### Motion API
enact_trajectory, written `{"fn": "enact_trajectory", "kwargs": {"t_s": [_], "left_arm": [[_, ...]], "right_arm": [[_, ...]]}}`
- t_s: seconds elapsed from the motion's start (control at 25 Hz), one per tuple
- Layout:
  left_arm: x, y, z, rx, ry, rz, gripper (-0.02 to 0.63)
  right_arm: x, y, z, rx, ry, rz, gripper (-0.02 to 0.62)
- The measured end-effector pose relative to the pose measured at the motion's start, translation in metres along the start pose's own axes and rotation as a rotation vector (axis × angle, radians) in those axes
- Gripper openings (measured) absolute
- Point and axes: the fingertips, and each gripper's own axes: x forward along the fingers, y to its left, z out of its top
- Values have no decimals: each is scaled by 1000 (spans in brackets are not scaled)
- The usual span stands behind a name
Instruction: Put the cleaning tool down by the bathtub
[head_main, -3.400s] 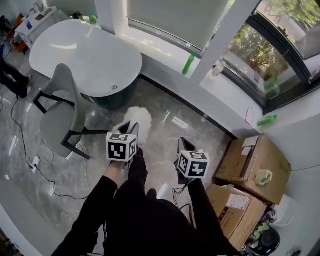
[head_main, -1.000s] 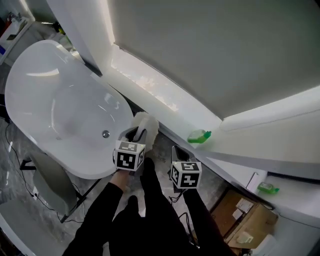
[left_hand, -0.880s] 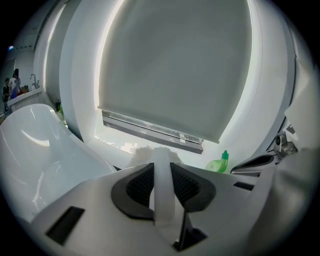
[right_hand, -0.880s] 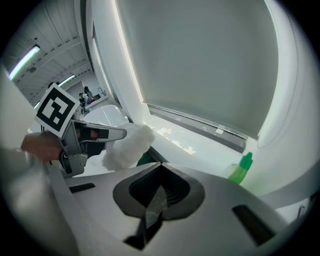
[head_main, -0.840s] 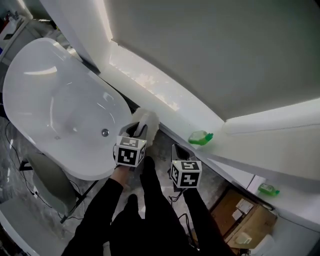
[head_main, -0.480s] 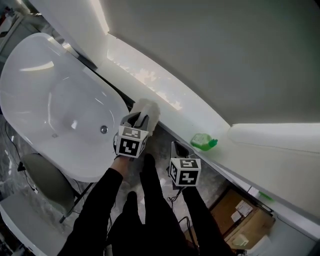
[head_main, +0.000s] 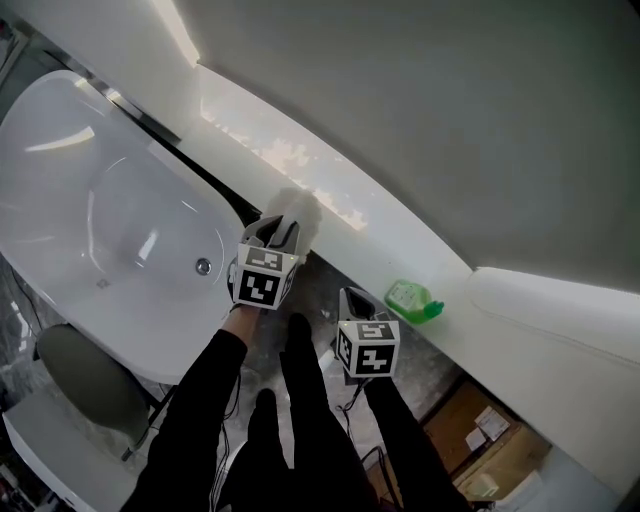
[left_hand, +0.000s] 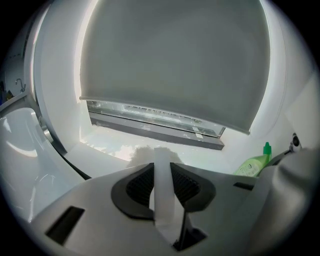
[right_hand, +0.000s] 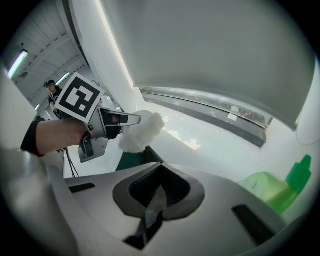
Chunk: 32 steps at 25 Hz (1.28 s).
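Observation:
A fluffy white cleaning tool (head_main: 296, 210) sticks out of my left gripper (head_main: 276, 232), which is shut on its flat white handle (left_hand: 163, 186). The fluffy head (right_hand: 142, 131) hangs over the near edge of the white window sill (head_main: 345, 225), just past the end of the white bathtub (head_main: 110, 215). In the left gripper view the head (left_hand: 144, 153) shows dimly beyond the jaws. My right gripper (head_main: 352, 300) hovers lower right of it, by the sill; its jaws (right_hand: 156, 194) are shut with nothing between them.
A green bottle (head_main: 413, 300) lies on the sill close to my right gripper, also seen as a bottle (left_hand: 253, 165) and a bottle (right_hand: 278, 192). A dark gap runs between tub and sill. A grey chair (head_main: 78, 378) stands near the tub; cardboard boxes (head_main: 500, 450) sit lower right.
Over the last seconds I have come up to the tub's end. The left gripper with the tool has moved forward, from over the floor to the sill's edge. The right gripper followed.

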Motion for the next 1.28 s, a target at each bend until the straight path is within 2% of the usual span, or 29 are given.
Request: {"fn": "enact_trajectory", "kwargs": {"t_s": [0.48, 0.76, 1.04, 1.28], "left_arm": [[64, 12, -4, 31, -26, -14, 103], [93, 12, -7, 98, -21, -50, 103], [108, 14, -12, 152, -3, -81, 103], [115, 17, -19, 186, -22, -114, 103]], "right_arm": [[37, -14, -19, -19, 43, -1, 0], [51, -17, -30, -18, 66, 6, 1], [59, -18, -32, -15, 74, 13, 0], [61, -17, -33, -28, 83, 12, 0]]}}
